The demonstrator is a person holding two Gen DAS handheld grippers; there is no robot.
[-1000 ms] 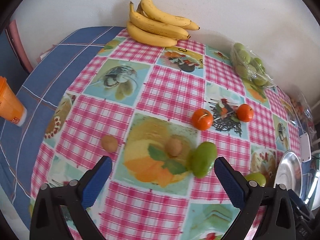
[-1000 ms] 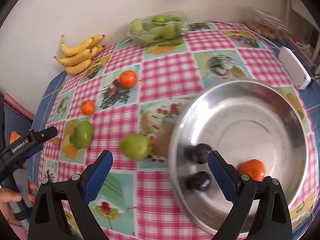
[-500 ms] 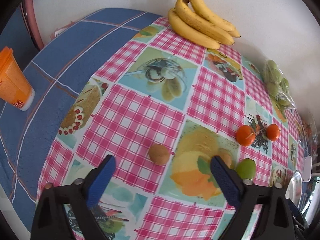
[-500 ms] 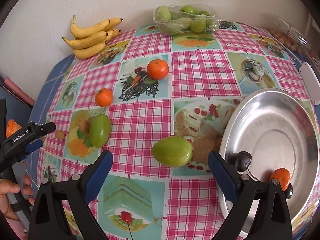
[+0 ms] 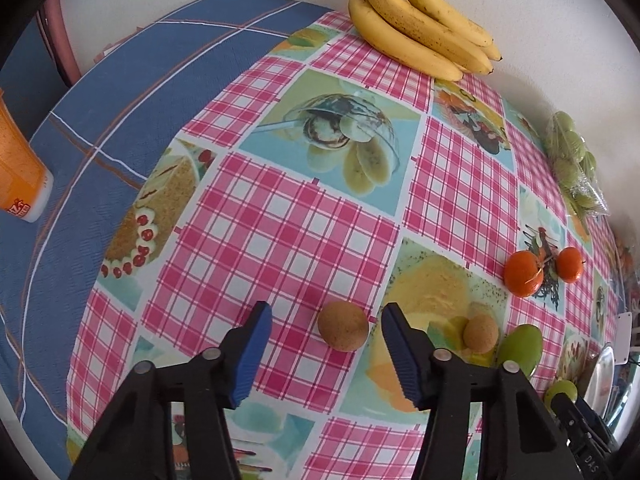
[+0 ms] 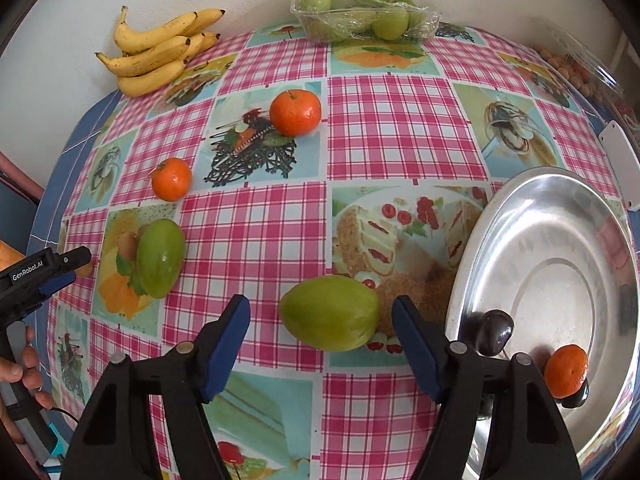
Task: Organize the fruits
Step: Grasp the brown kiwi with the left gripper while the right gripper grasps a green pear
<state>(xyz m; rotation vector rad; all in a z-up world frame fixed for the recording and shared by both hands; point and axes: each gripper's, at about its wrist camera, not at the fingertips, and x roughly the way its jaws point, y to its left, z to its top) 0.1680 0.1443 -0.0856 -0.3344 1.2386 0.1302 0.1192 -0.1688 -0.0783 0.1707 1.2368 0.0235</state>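
Observation:
My left gripper [image 5: 324, 354] points down at the checked tablecloth, its jaws closing around a small brown fruit [image 5: 343, 331] that lies between them, untouched. A second brown fruit [image 5: 481, 333] sits to its right, beside a green mango [image 5: 520, 347]. My right gripper [image 6: 322, 342] is closing too, with a larger green mango [image 6: 330, 318] between its blue pads [image 6: 226, 344], a gap on each side. The steel bowl [image 6: 560, 216] at the right holds a tangerine [image 6: 566, 371] and dark plums [image 6: 493, 332]. Two tangerines [image 6: 295, 112] [image 6: 171, 179] and another green mango [image 6: 160, 257] lie further out.
Bananas [image 6: 158, 54] rest against the wall at the back left. A clear tray of green fruit [image 6: 362, 10] and a clear box of small fruit [image 6: 576, 68] stand at the back. An orange cup [image 5: 16, 164] stands left. The left gripper [image 6: 36, 276] and a hand [image 6: 24, 372] show at the right wrist view's left edge.
Both grippers came down and narrowed. The left one swung left from the green mango to straddle the brown fruit. The right one moved off the bowl to straddle the larger mango.

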